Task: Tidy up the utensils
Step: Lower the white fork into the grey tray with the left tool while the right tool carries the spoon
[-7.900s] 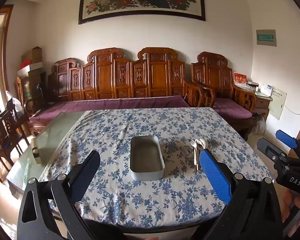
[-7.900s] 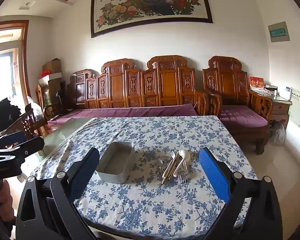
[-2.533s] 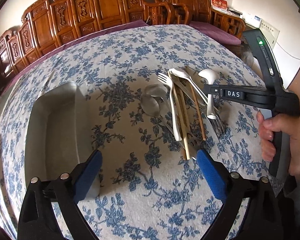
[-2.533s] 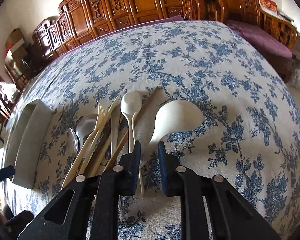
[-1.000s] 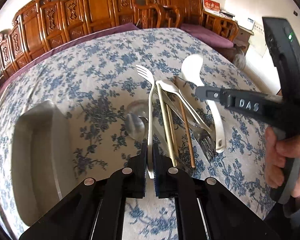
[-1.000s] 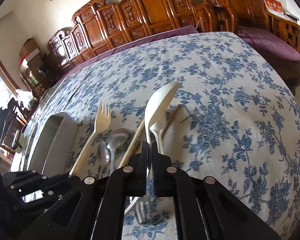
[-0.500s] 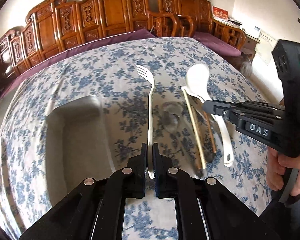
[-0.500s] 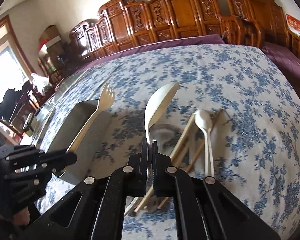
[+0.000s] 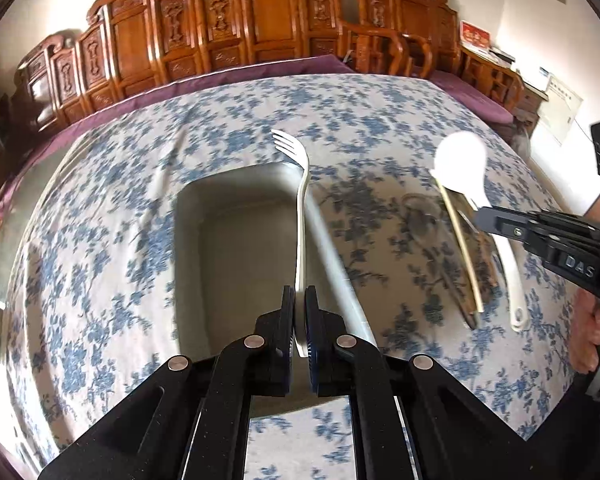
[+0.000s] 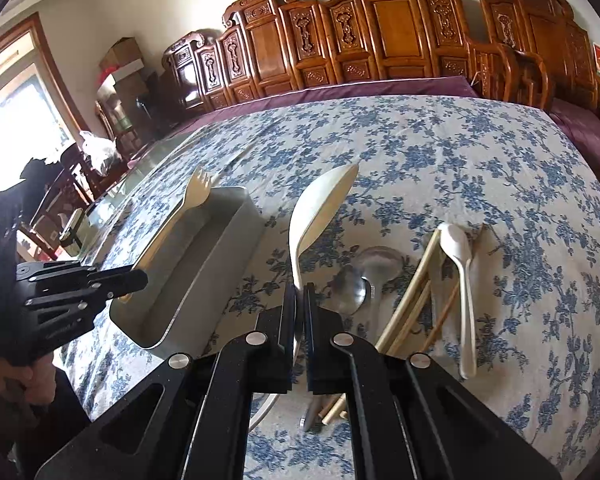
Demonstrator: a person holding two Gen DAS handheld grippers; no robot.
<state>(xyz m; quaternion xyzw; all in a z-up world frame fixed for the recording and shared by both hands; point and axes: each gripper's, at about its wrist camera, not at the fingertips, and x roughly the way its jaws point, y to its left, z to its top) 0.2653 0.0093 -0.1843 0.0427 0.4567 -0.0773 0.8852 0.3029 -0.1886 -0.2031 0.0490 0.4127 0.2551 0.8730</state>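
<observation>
— Two grippers, both clamped? Left wrist first.
— Yes. The left gripper (image 9: 300,292) pinches the fork (image 9: 301,216) by its handle; since a second ago it has carried it from the pile to above the tray (image 9: 236,256).
— Right wrist?
— The right gripper (image 10: 299,288) is closed on the big spoon (image 10: 316,216), now lifted off the tablecloth (image 10: 480,152). Chopsticks (image 10: 408,296) and the small spoon (image 10: 460,268) lie to its right.

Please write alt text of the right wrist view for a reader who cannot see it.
The right gripper is shut on a large cream spoon, held above a blue-flowered tablecloth. Left, a fork hangs over a grey tray.
</observation>
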